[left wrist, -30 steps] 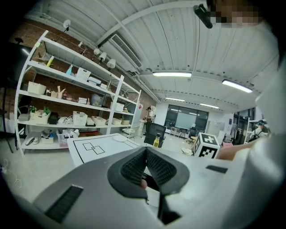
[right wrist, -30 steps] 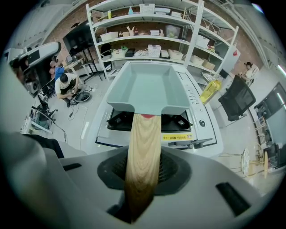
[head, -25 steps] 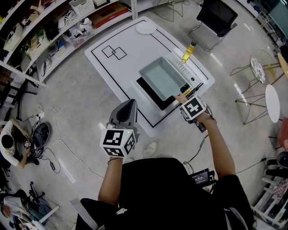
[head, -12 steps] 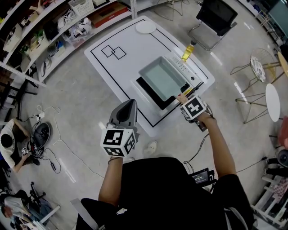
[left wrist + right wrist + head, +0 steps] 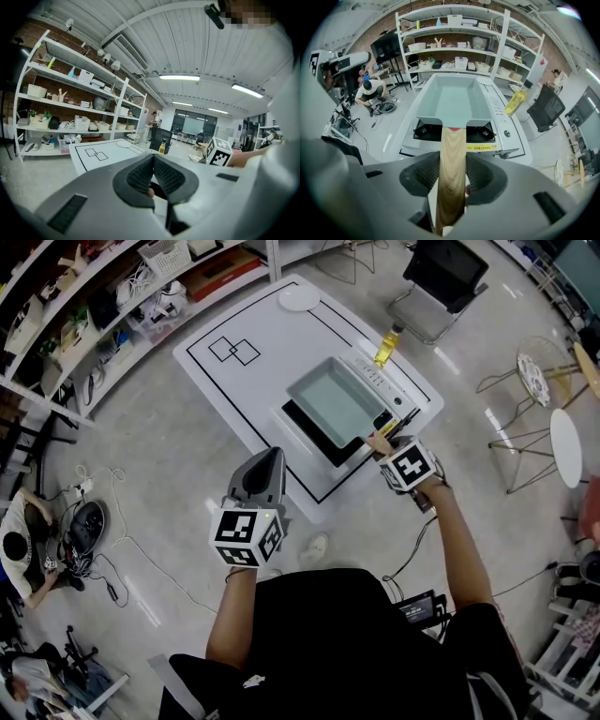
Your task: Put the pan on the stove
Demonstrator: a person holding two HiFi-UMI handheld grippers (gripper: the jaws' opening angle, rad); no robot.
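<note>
A grey rectangular pan [image 5: 333, 404] rests on the black stove [image 5: 302, 421] at the near edge of the white table [image 5: 244, 320]. Its wooden handle [image 5: 380, 441] points toward me. My right gripper [image 5: 386, 448] points steeply down at that handle. In the right gripper view the handle [image 5: 452, 159] runs between the pads from the pan [image 5: 452, 101] over the stove [image 5: 480, 133]. The right gripper [image 5: 452, 176] has just been opening, and slim gaps show beside the wood. My left gripper [image 5: 267, 467] hangs off the table's near side. In its own view the left gripper [image 5: 152, 161] is shut on nothing.
A yellow bottle [image 5: 386, 348] stands behind the stove's control strip. A white plate [image 5: 300, 298] lies at the table's far edge. A black chair [image 5: 445, 277] stands beyond. Shelves [image 5: 84, 324] line the left. A person [image 5: 19, 549] sits on the floor with cables.
The right gripper's marker cube has shifted slightly to the right. The pan stays on the stove and the left gripper has not moved.
</note>
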